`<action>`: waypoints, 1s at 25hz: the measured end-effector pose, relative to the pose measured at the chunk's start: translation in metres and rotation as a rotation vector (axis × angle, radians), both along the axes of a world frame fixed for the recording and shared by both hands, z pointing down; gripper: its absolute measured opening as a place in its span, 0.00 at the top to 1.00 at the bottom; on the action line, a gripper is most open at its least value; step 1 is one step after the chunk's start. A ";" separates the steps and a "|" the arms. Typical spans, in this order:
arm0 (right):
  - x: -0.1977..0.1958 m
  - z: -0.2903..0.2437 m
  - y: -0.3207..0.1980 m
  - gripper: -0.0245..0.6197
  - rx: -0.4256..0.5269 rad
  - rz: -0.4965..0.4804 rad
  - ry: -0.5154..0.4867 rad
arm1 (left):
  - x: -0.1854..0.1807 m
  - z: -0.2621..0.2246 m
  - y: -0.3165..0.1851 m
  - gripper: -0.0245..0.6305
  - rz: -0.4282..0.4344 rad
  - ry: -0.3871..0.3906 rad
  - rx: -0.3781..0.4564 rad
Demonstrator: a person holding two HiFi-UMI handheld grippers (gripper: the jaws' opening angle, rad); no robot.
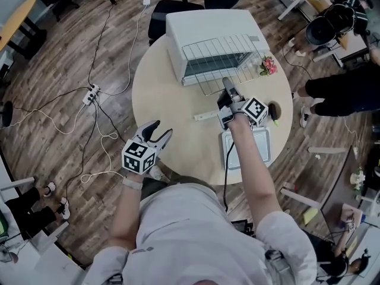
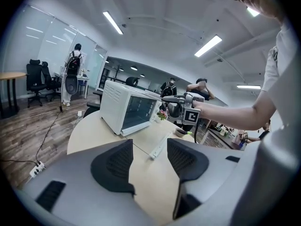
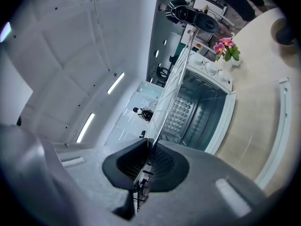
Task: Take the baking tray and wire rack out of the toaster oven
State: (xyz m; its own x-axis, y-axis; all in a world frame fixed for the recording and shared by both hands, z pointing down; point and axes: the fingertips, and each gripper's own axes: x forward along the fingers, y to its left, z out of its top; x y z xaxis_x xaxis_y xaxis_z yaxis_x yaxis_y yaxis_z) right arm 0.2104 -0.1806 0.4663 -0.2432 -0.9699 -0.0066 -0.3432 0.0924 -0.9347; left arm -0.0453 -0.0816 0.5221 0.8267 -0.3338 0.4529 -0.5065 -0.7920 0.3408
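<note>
1. At the far middle of the round counter (image 1: 172,100) sits the white toaster oven (image 1: 202,25), its open front facing me.
2. Wire rack (image 1: 217,55) is mostly out of the oven mouth and held in the air in front of it. From above it overlaps the oven top.
3. My right gripper (image 1: 227,85) is clenched on the near edge of the rack. In the right gripper view the jaws (image 3: 149,159) pinch the rack wire (image 3: 174,84) edge-on, with the oven cavity (image 3: 202,112) behind it.
4. Baking tray (image 1: 263,147) is out of the oven, flat on the near-right part of the counter, under my right forearm.
5. My left gripper (image 1: 161,130) hangs over the near-left edge of the counter, well apart from the oven. Its jaws (image 2: 150,161) are spread with nothing between them, only bare counter.
6. A white bar (image 1: 206,116) lies in front of the oven, just left of my right gripper.
7. A small pot of pink flowers (image 1: 268,66) stands just right of the oven. A dark round dish (image 1: 274,108) sits near the right edge; I can't tell what it is.
</note>
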 end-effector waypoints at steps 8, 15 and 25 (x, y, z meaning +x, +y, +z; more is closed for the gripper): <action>0.011 0.003 -0.045 0.95 -0.033 0.028 -0.005 | -0.002 0.003 -0.015 0.64 -0.029 -0.010 -0.022; 0.018 0.003 -0.071 0.95 -0.045 0.030 -0.009 | -0.001 0.011 -0.013 0.64 -0.042 -0.013 -0.033; 0.028 0.020 -0.100 0.72 -0.158 0.034 -0.026 | 0.000 0.018 -0.017 0.64 -0.056 -0.022 -0.049</action>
